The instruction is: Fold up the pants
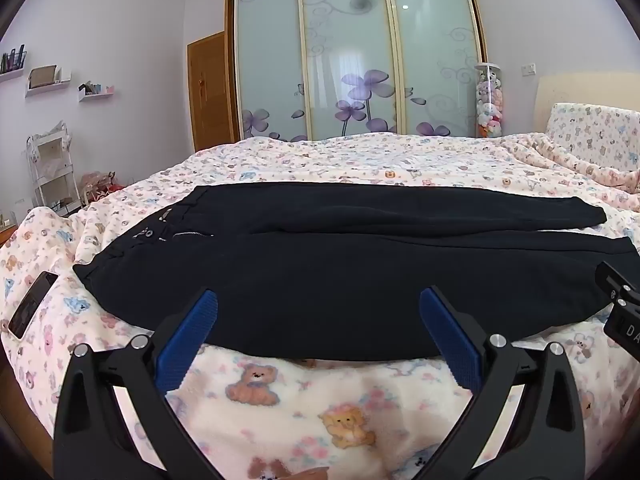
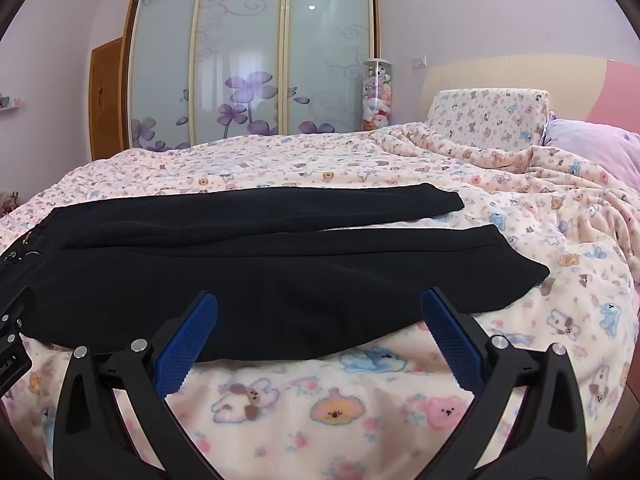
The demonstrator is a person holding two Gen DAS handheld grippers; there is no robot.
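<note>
So you have one pair of black pants [image 1: 340,280] spread flat across the bear-print blanket [image 1: 328,420], waistband to the left and two legs running out to the right. Both legs lie side by side, the far one a little shorter-looking, its cuff [image 2: 452,202] stopping left of the near leg's cuff [image 2: 528,270]. One zipper [image 1: 192,234] and a metal button [image 1: 146,233] show near the waist.

Your left gripper [image 1: 319,308] hangs over the near edge of the pants towards the waist half, its two blue pads [image 1: 188,340] spread wide with nothing between them. Your right gripper [image 2: 320,308] sits the same way over the near leg, towards the cuff half, blue pads [image 2: 452,340] wide apart and holding nothing. Each gripper's body pokes into the edge of the other's view, so the two are close beside each other.

The near hem line of the pants curves just beyond the fingertips of both grippers, with a strip of bare blanket between that edge and you. Beyond the far leg the blanket runs open to the three-door wardrobe [image 1: 352,60]. To the right of the cuffs the blanket is rumpled towards two pillows, one bear-print [image 2: 488,118] and one lilac [image 2: 596,148]. On the left, one phone [image 1: 32,304] lies on the blanket near the waistband corner, apart from the cloth.
</note>
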